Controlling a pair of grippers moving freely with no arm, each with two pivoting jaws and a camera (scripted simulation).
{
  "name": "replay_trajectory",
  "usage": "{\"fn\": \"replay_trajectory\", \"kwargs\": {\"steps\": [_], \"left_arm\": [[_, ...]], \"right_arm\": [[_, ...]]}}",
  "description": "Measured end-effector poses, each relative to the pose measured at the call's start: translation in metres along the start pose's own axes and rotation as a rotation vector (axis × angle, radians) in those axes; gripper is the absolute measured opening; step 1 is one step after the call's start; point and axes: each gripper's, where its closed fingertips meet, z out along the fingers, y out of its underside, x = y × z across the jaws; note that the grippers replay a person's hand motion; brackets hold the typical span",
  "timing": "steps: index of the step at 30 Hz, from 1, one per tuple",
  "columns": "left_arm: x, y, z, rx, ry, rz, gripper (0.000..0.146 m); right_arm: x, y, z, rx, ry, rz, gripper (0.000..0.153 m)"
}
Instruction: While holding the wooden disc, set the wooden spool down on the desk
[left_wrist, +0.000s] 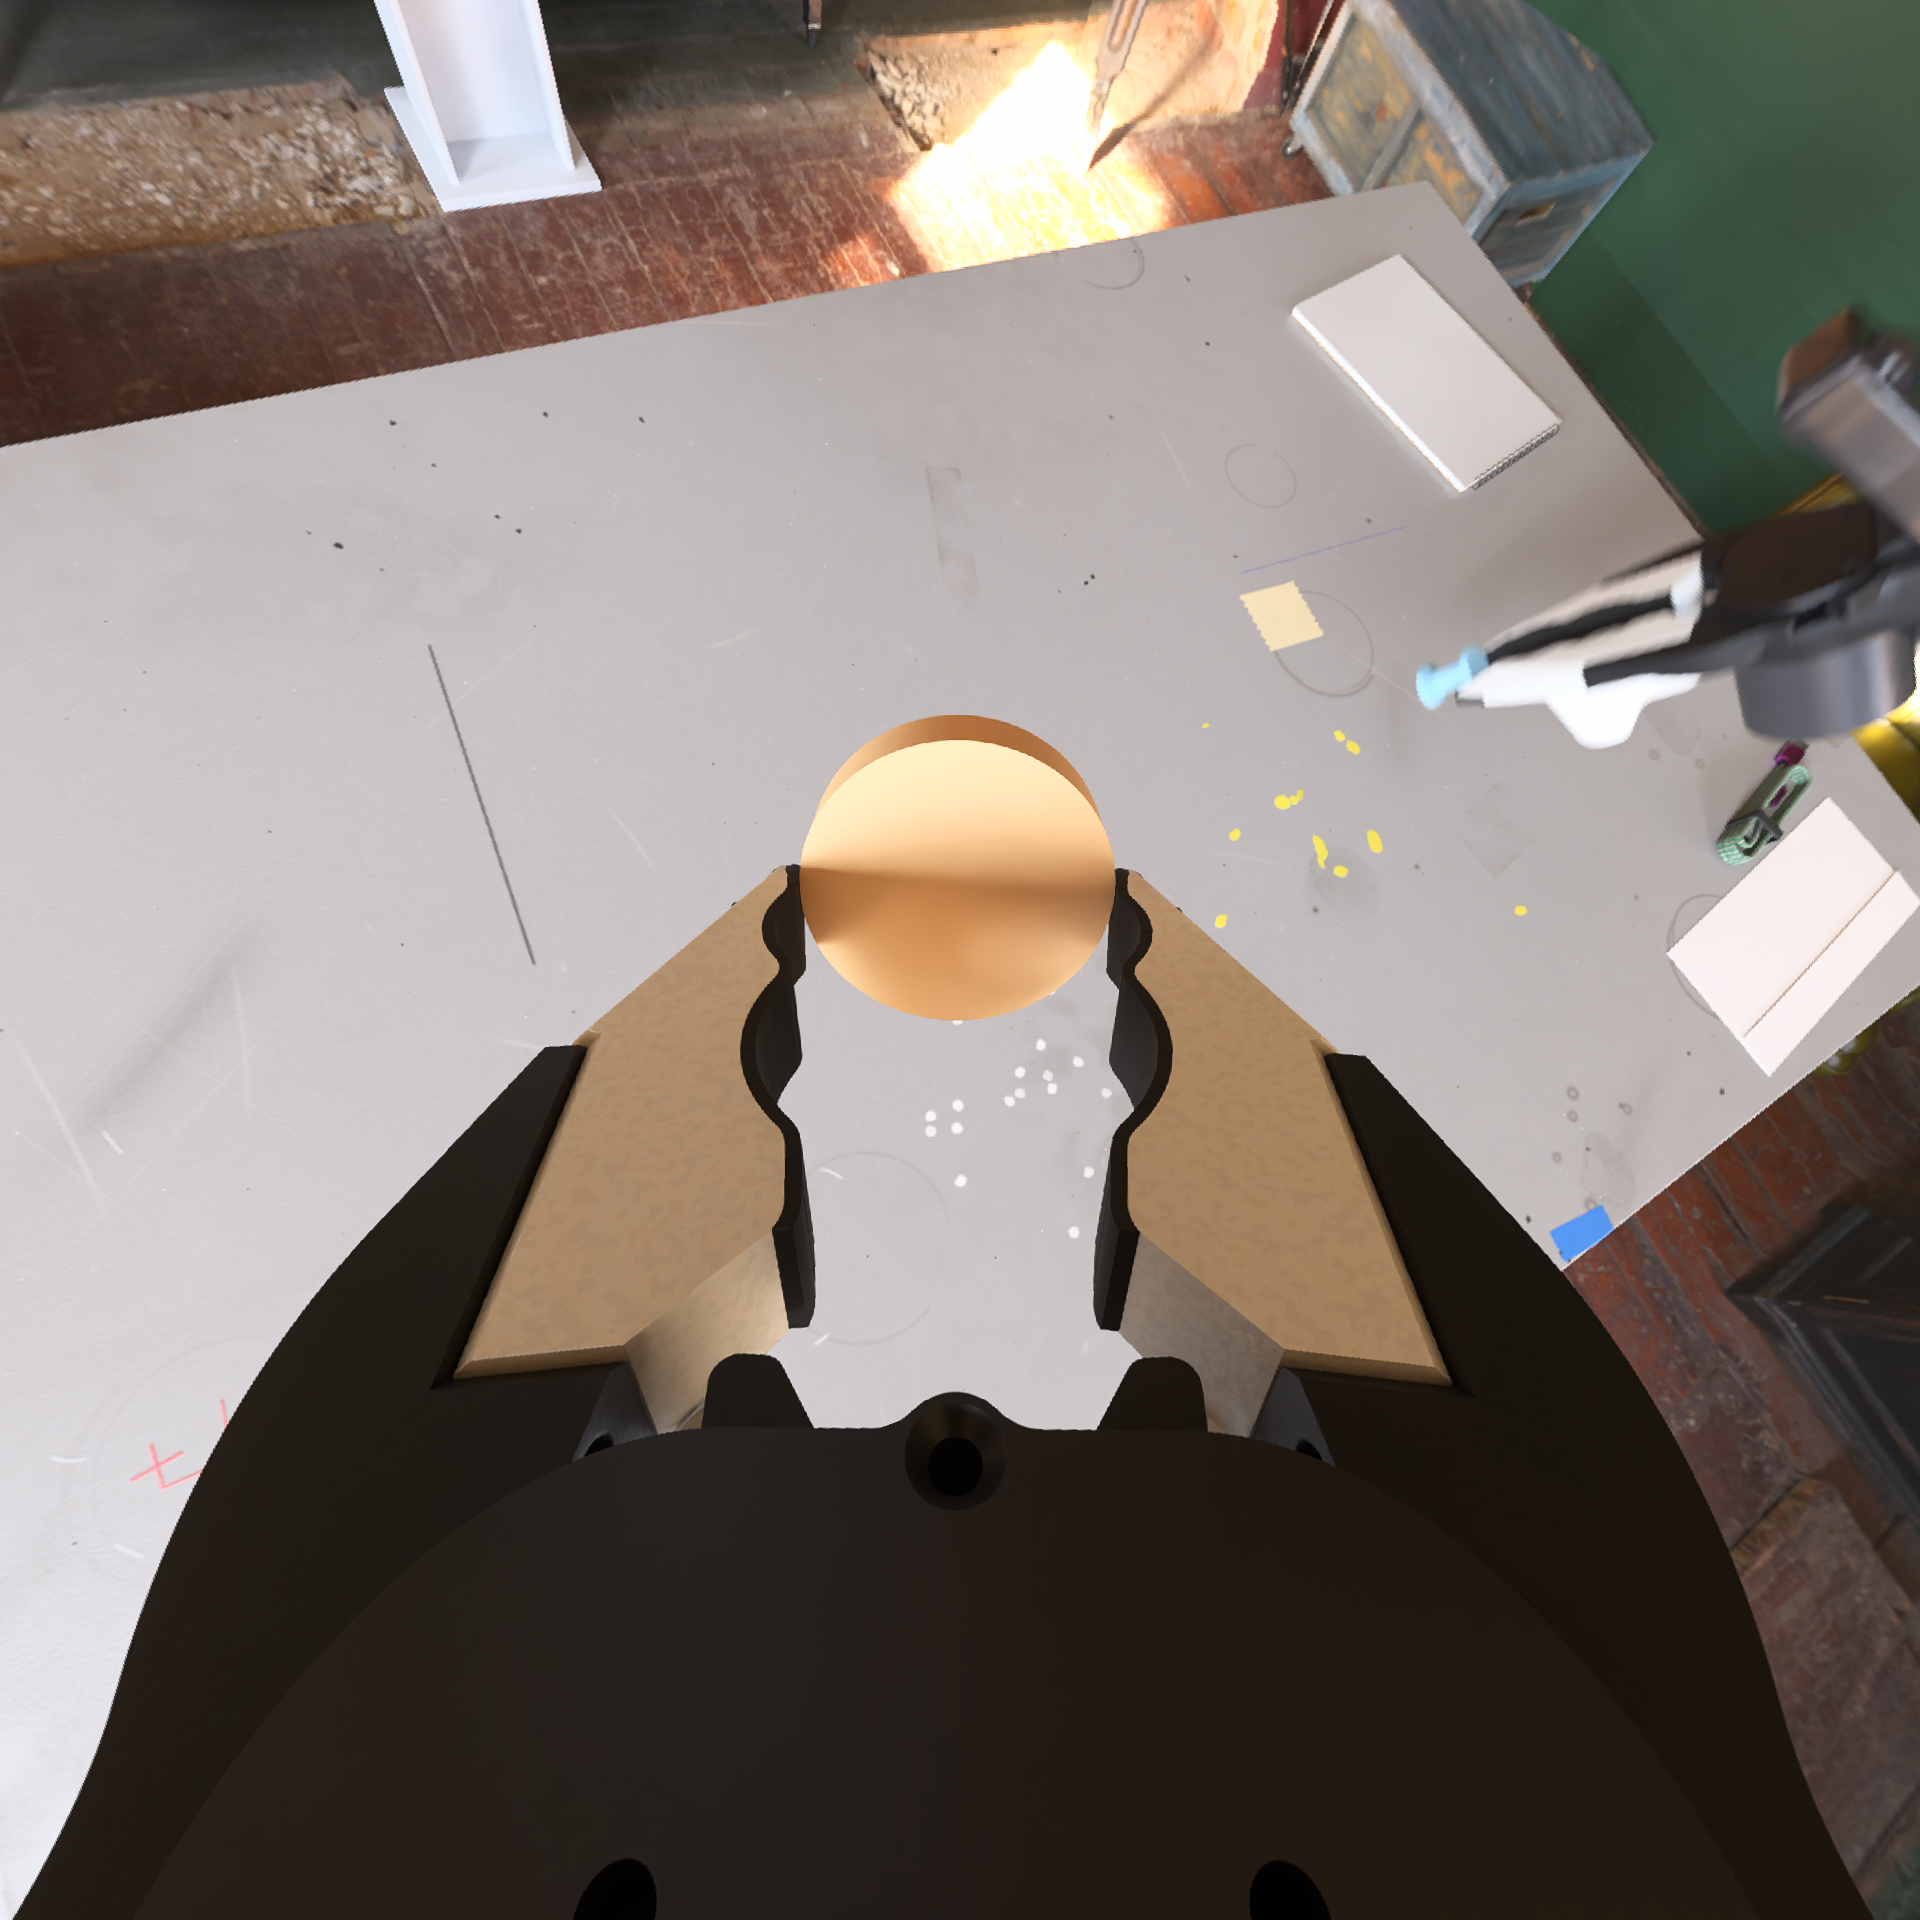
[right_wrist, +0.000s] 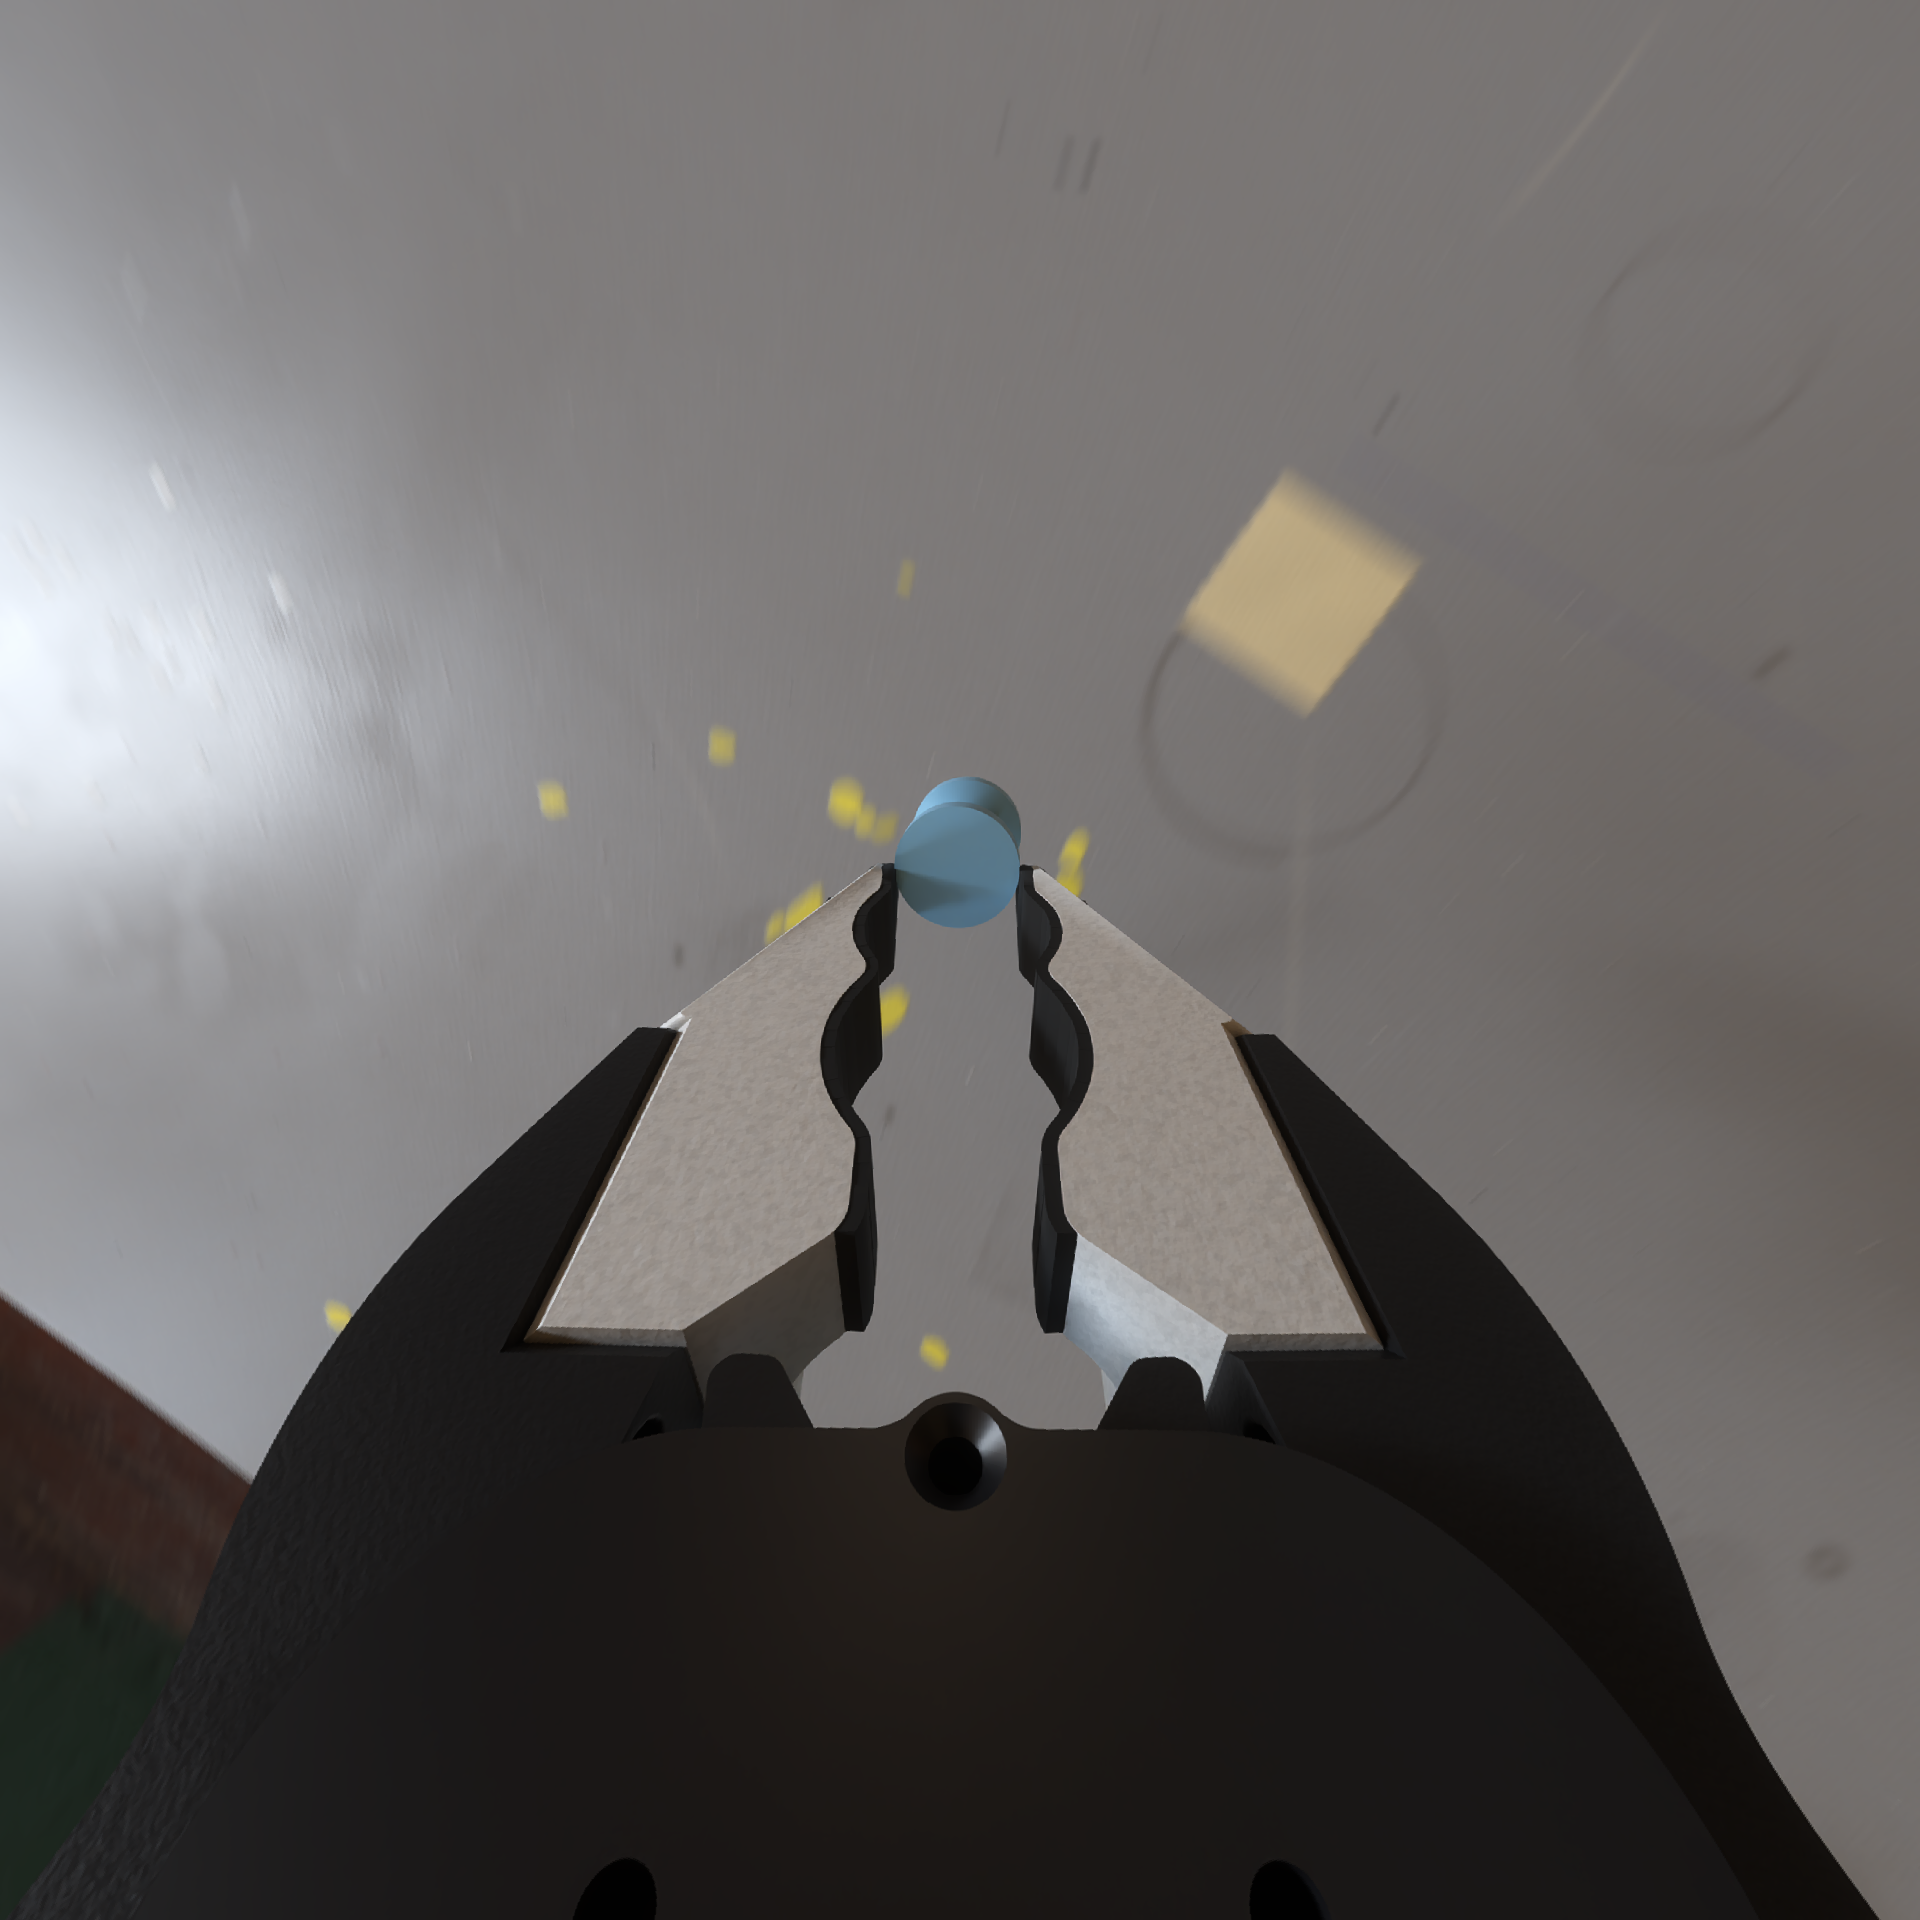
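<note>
Both tongs loaded, spool not yet down on the tabletop

The risk I see is the small blue wooden spool slipping or rolling — the right tongs pinch it only at the very fingertips, above the grey tabletop, and it could skitter among the yellow flecks if let go too high. The left tongs could also slacken on the wooden disc, which they clamp by its rim at the tips, clear of the surface. From the left wrist view the spool sits well apart, off to the right near a tan square patch.
</note>
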Motion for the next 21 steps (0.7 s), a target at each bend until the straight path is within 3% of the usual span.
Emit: {"fn": "replay_trajectory", "kwargs": {"steps": [4,8,12,14,21], "left_arm": [[-0.001,-0.003,0.001,0.015,0.003,-0.001,0.059],[-0.007,-0.006,-0.004,0.033,-0.015,0.0,0.059],[-0.021,-0.002,-0.012,0.048,-0.053,-0.033,0.059],[-0.028,0.001,-0.014,0.052,-0.067,-0.064,0.059],[-0.045,0.005,-0.013,0.05,-0.089,-0.1,0.059]], "right_arm": [[0.036,-0.111,-0.014,0.128,-0.012,0.019,0.023],[0.064,-0.192,0.027,0.112,-0.024,-0.028,0.023],[0.076,-0.239,0.079,0.02,-0.031,-0.015,0.023],[0.073,-0.254,0.104,-0.019,-0.07,0.058,0.023],[0.083,-0.256,0.169,-0.159,-0.044,0.377,0.023]]}}
